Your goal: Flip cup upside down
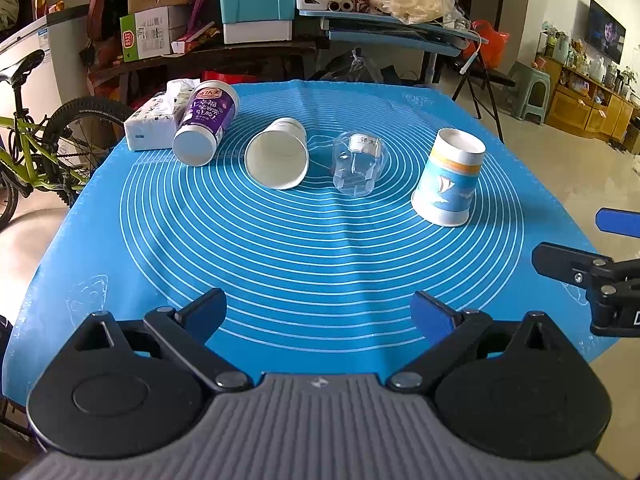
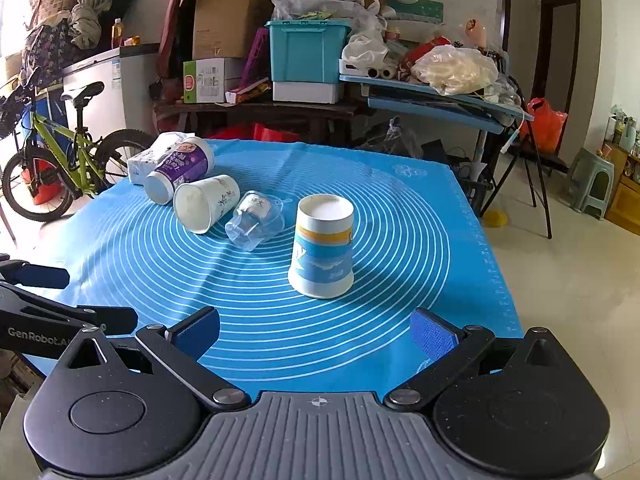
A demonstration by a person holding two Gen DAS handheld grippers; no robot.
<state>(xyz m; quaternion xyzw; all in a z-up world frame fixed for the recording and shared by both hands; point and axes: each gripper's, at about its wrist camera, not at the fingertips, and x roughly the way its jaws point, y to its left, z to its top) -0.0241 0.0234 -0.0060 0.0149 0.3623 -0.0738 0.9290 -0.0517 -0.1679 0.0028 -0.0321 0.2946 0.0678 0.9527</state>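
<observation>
Blue mat [image 2: 400,208] ahead of our right claw [image 2: 316,330], both claws released; sailboat cup [image 2: 322,246] already inverted, so we next reach the white cup [image 2: 206,202] lying left.

We note a tissue pack [image 1: 150,126] at the far left of the blue mat [image 1: 320,264]. Beyond: green bicycle [image 2: 68,152], teal bin [image 2: 306,50], cardboard boxes [image 2: 224,16], stool [image 2: 592,184].
</observation>
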